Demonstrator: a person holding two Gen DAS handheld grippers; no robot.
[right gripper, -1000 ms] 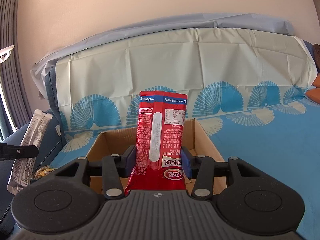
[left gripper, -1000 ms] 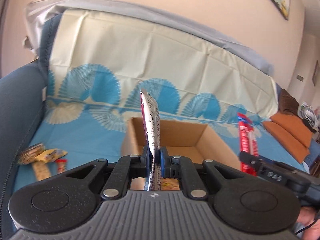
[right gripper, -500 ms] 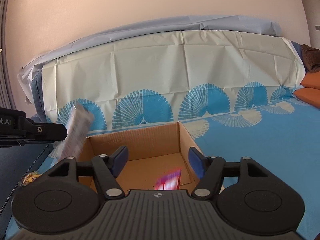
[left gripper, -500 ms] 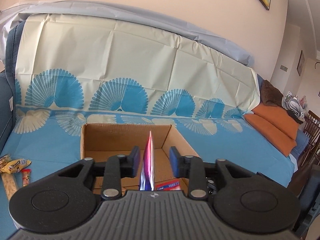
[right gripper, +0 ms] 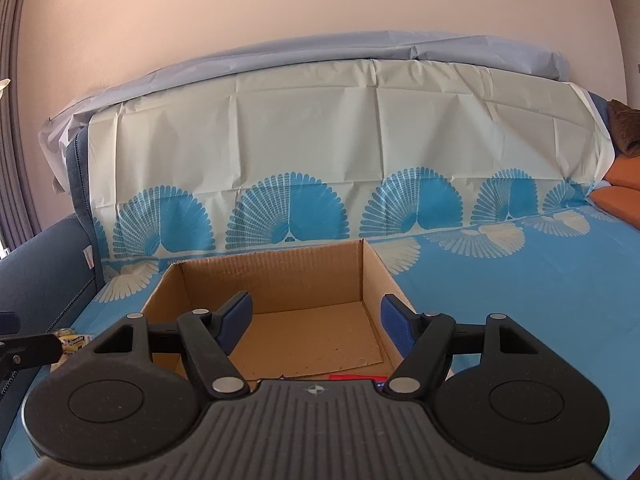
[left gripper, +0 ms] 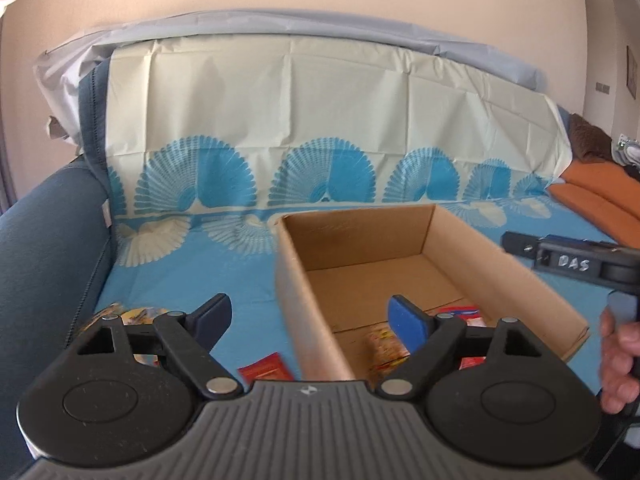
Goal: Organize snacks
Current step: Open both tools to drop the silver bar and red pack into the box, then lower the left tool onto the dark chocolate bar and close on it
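An open cardboard box [left gripper: 492, 276] stands on the blue patterned sofa cover; it also shows in the right wrist view [right gripper: 276, 272]. Snack packets lie in its near end: a red one [left gripper: 460, 314] and a yellow one [left gripper: 380, 344]; a red edge [right gripper: 352, 377] shows in the right wrist view. My left gripper [left gripper: 310, 322] is open and empty over the box's left wall. My right gripper [right gripper: 316, 322] is open and empty over the box. Loose snacks lie left of the box: a yellow packet [left gripper: 136, 316] and a red packet [left gripper: 264, 368].
The dark blue sofa arm [left gripper: 44, 248] rises at the left. The cream and blue cover [right gripper: 320, 152] drapes the backrest. Orange cushions [left gripper: 600, 196] lie at the far right. The right gripper's body [left gripper: 572, 260] and the hand holding it are at the right edge.
Both grippers opened and let their packets fall into the box. The left gripper then swung left, so the box's left wall is now between its fingers.
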